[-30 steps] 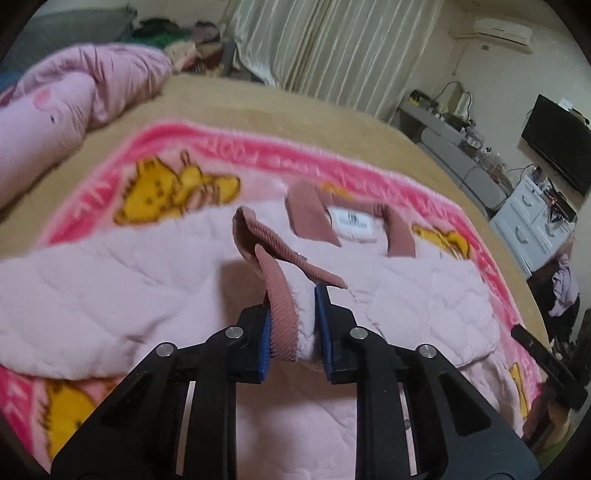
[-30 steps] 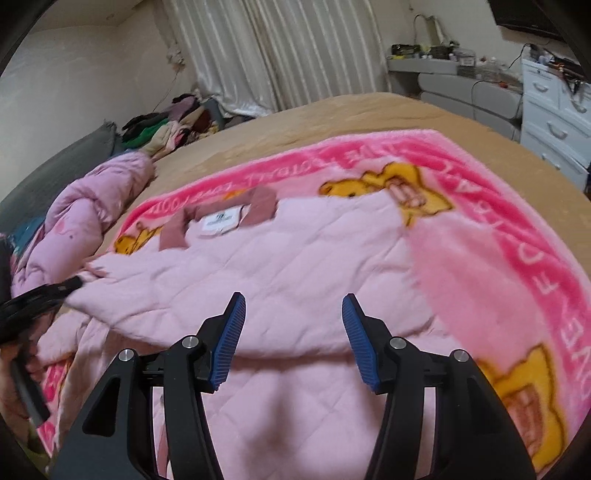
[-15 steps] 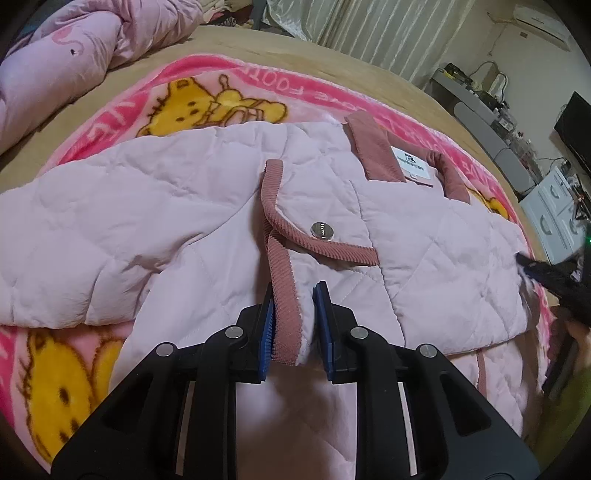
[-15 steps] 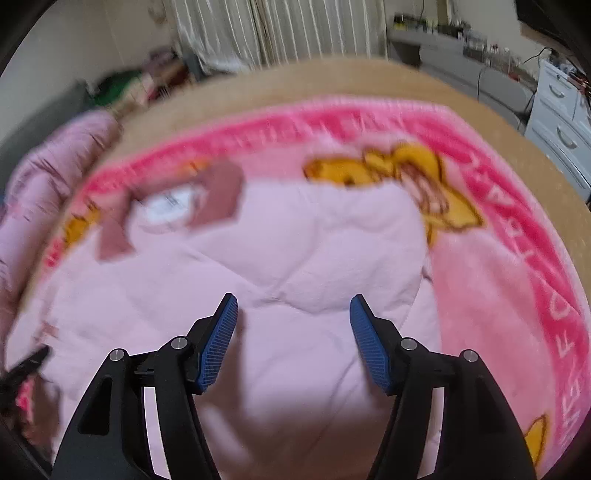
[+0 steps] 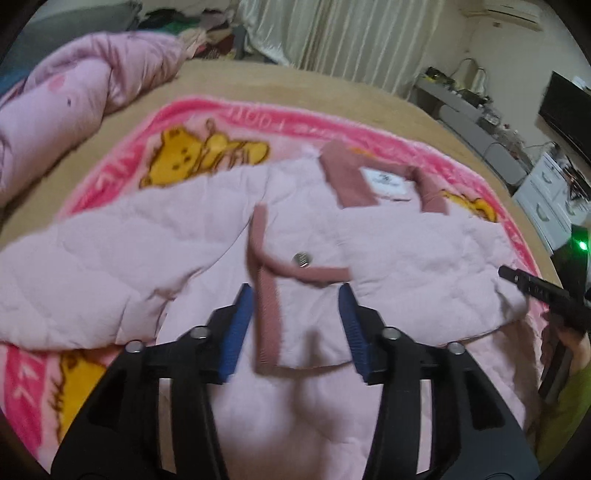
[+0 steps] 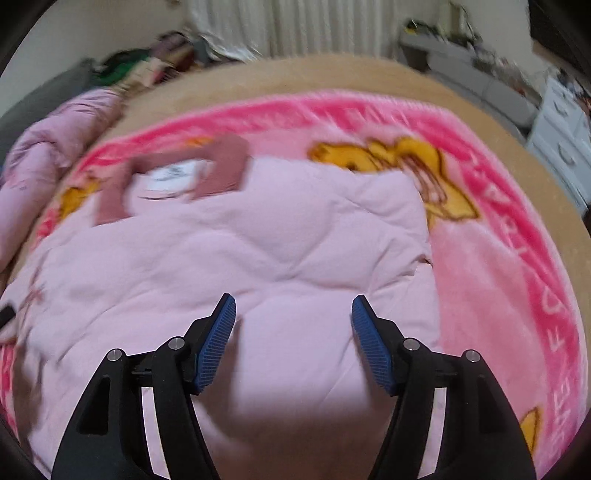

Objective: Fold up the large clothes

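A pale pink quilted jacket (image 5: 406,251) with a dusty-rose collar (image 5: 347,177) lies flat on a pink cartoon blanket (image 5: 192,110). Its sleeve cuff (image 5: 291,314), edged in rose corduroy with a metal snap (image 5: 301,259), rests folded onto the jacket's front. My left gripper (image 5: 295,314) hovers over that cuff; its jaws are opening and the pads stand clear of the cloth on both sides. In the right wrist view my right gripper (image 6: 293,321) hangs above the jacket's body (image 6: 258,251), jaws still opening, nothing between them. The right gripper's black tip (image 5: 532,286) also shows at the left view's right edge.
The blanket lies on a tan bed (image 5: 295,85). A bunched pink duvet (image 5: 66,99) sits at the far left. Curtains (image 5: 351,33), a pile of clothes (image 6: 147,66), a grey desk (image 5: 476,125) and white drawers (image 5: 550,199) line the room's edges.
My left gripper has let go of the corduroy-edged cuff, which now lies on the jacket's front. My right gripper has spread wider and shifted over the jacket body.
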